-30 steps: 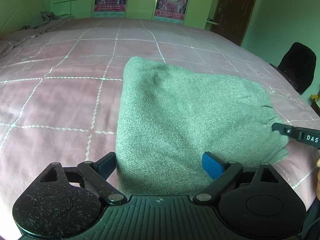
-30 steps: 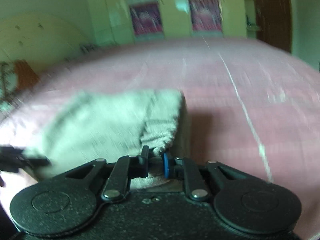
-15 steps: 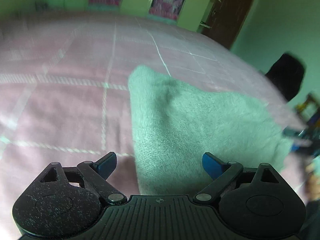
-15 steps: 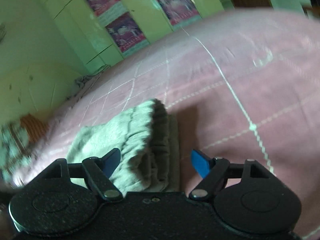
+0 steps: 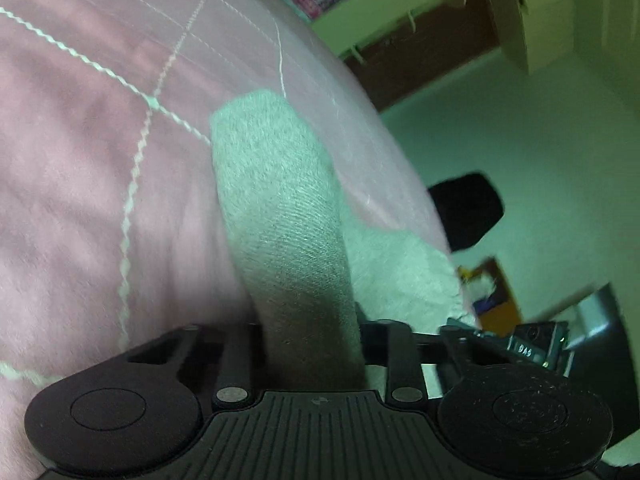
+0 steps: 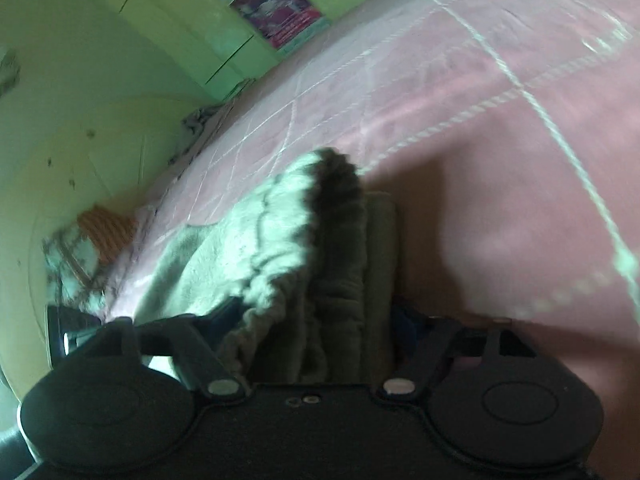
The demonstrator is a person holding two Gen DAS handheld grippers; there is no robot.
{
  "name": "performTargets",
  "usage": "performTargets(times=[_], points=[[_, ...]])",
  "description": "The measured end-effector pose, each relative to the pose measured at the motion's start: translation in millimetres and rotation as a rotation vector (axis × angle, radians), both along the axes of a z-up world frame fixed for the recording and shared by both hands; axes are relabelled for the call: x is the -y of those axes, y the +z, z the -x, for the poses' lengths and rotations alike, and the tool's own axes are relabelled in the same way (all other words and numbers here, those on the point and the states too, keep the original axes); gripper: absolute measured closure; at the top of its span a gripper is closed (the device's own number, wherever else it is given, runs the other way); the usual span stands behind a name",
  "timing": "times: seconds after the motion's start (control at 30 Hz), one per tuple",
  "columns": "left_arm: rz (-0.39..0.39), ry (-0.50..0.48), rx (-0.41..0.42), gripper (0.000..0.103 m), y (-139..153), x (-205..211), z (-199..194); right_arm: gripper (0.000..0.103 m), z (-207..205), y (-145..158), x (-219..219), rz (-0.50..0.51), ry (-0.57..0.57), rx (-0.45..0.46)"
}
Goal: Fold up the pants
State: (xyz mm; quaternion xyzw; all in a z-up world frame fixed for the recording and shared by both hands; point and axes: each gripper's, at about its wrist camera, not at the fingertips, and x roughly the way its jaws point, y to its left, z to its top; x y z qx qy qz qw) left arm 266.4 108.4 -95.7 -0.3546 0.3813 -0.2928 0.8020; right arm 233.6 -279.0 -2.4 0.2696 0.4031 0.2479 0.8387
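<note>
Gripping the folded grey pants (image 5: 280,216) at their two near corners is the step in hand, judging by how both grippers sit on the cloth. The pants lie on the pink bedspread (image 5: 80,160), near its front edge, already folded into a thick bundle. In the left wrist view the bundle's long axis runs straight away from the left gripper (image 5: 316,344), and the fabric rises between the jaws, which are closing and appear to pinch a ridge of it. In the right wrist view the gathered waistband end (image 6: 328,240) stands stacked between the fingers of the right gripper (image 6: 320,320); those jaws are closing too, and the pads look close against the cloth on both sides, though I cannot tell whether they press it yet.

Each hand is at its own end of the near edge, so neither is clearly closer. The coming move likely depends on both corners lifting together along that long axis.

Much is hard to read: both views are tilted and blurred, the fingertips are buried in shadow and fabric, and the far end of the pants is partly hidden behind the raised ridge.
</note>
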Motion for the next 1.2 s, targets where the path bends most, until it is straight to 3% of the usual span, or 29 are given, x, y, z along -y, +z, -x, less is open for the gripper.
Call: performTargets(times=[0.07, 0.17, 0.27, 0.3, 0.37, 0.4, 0.43, 0.47, 0.5, 0.57, 0.6, 0.63, 0.67, 0.8, 0.83, 0.87, 0.93, 1.2], points=[[0.074, 0.000, 0.082, 0.079, 16.8, -6.0, 0.8, 0.051, -5.5, 11.1, -1.7, -0.007, 0.042, 0.024], [0.072, 0.021, 0.167, 0.079, 49.1, -11.3, -23.3, 0.054, -18.8, 42.6, -3.0, -0.026, 0.093, 0.110], [0.044, 0.052, 0.190, 0.078, 67.9, -21.0, -64.1, 0.054, -54.1, 68.7, -6.6, -0.049, 0.083, 0.184], [0.012, 0.060, 0.177, 0.076, 67.9, -21.2, -76.8, 0.054, -69.2, 73.7, -7.1, -0.058, 0.075, 0.184], [-0.185, 0.116, 0.089, 0.050, 59.5, -14.3, -96.0, 0.046, -100.4, 71.2, -8.6, -0.049, 0.061, 0.155], [-0.310, 0.120, 0.028, 0.050, 55.0, -5.9, -100.2, 0.027, -114.6, 61.9, -9.1, -0.018, 0.038, 0.119], [-0.403, 0.102, 0.007, 0.050, 54.0, 3.0, -97.4, 0.019, -125.2, 46.2, -9.3, 0.038, -0.018, 0.039], [-0.443, 0.091, 0.051, 0.050, 57.9, 8.8, -85.2, 0.030, -135.7, 28.4, -9.8, 0.131, -0.071, -0.090], [-0.448, 0.093, 0.103, 0.049, 61.5, 12.6, -71.1, 0.030, -137.3, 17.4, -8.4, 0.167, -0.089, -0.148], [-0.506, 0.102, 0.078, 0.040, 53.6, 20.4, -58.2, 0.031, -120.0, 21.8, -1.7, 0.047, -0.072, -0.073], [-0.531, 0.109, 0.078, 0.039, 48.4, 23.6, -55.2, 0.027, -111.7, 23.1, -2.8, 0.040, -0.056, -0.031], [-0.526, 0.130, 0.083, 0.039, 48.9, 25.2, -50.3, 0.017, -109.3, 18.2, -8.7, 0.098, -0.046, -0.028], [-0.521, 0.156, 0.070, 0.038, 51.5, 27.5, -47.6, 0.014, -111.6, 8.3, -13.4, 0.161, -0.049, -0.064], [-0.661, 0.219, 0.121, 0.032, 73.1, 45.4, -17.5, 0.012, -102.1, 14.0, -5.5, 0.110, -0.142, -0.084], [-0.684, 0.232, 0.142, 0.027, 79.4, 49.3, -4.0, 0.010, -93.6, 23.5, -4.9, 0.133, -0.158, -0.041], [-0.684, 0.237, 0.157, 0.015, 84.7, 49.9, 3.6, 0.009, -82.1, 32.3, -3.2, 0.155, -0.167, 0.003], [-0.679, 0.267, 0.186, 0.002, 95.8, 52.8, 33.1, 0.000, -61.3, 48.8, 4.5, 0.172, -0.183, 0.059], [-0.746, 0.303, 0.227, 0.000, 132.7, 90.9, 148.9, 0.000, 53.1, 89.0, -7.0, 0.375, -0.164, 0.186]])
